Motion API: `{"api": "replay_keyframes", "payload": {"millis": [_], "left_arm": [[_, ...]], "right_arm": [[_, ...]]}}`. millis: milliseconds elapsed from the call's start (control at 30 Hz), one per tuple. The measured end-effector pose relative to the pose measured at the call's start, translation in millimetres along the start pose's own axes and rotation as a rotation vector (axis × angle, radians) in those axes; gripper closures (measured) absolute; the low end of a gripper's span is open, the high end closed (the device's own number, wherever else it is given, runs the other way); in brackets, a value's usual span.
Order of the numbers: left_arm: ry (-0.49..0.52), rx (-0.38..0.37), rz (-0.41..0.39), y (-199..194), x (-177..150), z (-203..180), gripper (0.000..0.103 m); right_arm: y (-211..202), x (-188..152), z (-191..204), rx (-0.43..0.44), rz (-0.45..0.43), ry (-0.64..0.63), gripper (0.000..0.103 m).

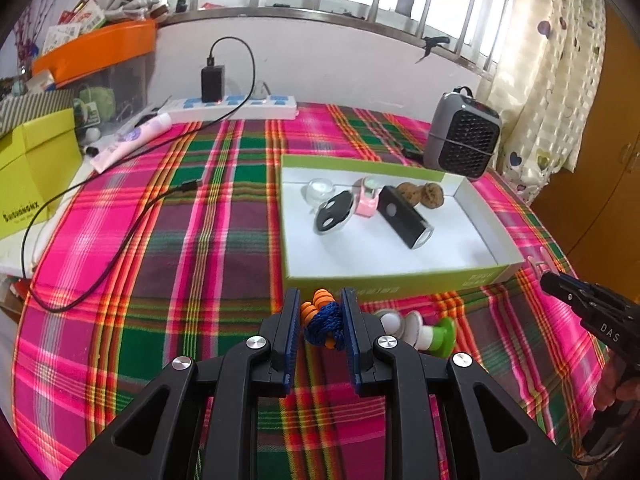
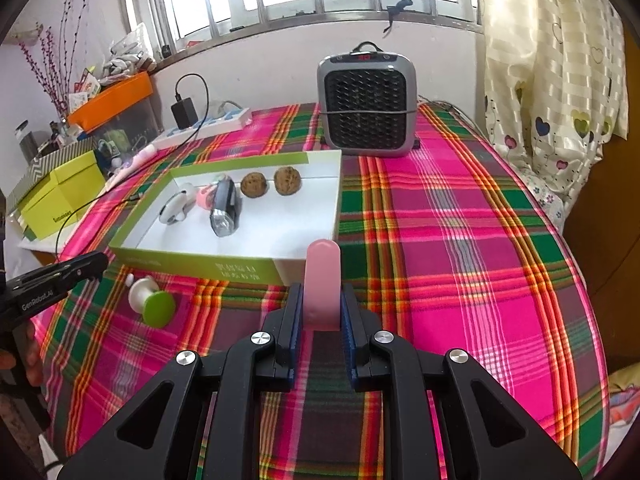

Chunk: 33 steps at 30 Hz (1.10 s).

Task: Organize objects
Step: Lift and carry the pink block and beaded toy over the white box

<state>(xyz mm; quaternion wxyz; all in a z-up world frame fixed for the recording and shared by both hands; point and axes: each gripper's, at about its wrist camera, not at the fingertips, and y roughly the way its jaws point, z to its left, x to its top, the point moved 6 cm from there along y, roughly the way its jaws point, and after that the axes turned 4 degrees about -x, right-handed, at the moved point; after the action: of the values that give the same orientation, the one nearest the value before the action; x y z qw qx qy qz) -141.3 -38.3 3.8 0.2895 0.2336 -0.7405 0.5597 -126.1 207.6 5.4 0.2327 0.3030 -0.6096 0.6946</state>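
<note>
At my twelve o'clock a grey fan heater (image 2: pixel 366 106) stands upright on the plaid tablecloth (image 2: pixel 460 240). Toward ten o'clock a black charger (image 1: pixel 212 82) sits plugged into a white power strip (image 1: pixel 240 106), its cable (image 1: pixel 120 248) trailing across the cloth. At two o'clock hangs a heart-patterned curtain (image 2: pixel 552 80).

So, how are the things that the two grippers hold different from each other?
The left gripper holds corded earplugs: a bunched dark blue cord with orange plugs. The right gripper holds a pink stick, one smooth, rounded piece. The earplugs stay bunched between the fingers, while the pink stick reaches well past the fingertips toward the box. Both are clamped in shut jaws and both are outside the box.
</note>
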Motion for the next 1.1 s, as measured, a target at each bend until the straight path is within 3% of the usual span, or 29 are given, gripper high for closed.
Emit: {"api": "replay_keyframes", "payload": {"millis": [567, 1100], "left_arm": [[0.103, -0.037, 0.0, 23.4, 33.7, -33.8, 0.085], [0.129, -0.058, 0.041, 63.0, 53.3, -44.4, 0.085]], "right_arm": [[19.1, 33.0, 23.1, 0.055, 0.007, -0.064, 0.085], [61.7, 53.0, 34.4, 0.09, 0.07, -0.102, 0.085]]}}
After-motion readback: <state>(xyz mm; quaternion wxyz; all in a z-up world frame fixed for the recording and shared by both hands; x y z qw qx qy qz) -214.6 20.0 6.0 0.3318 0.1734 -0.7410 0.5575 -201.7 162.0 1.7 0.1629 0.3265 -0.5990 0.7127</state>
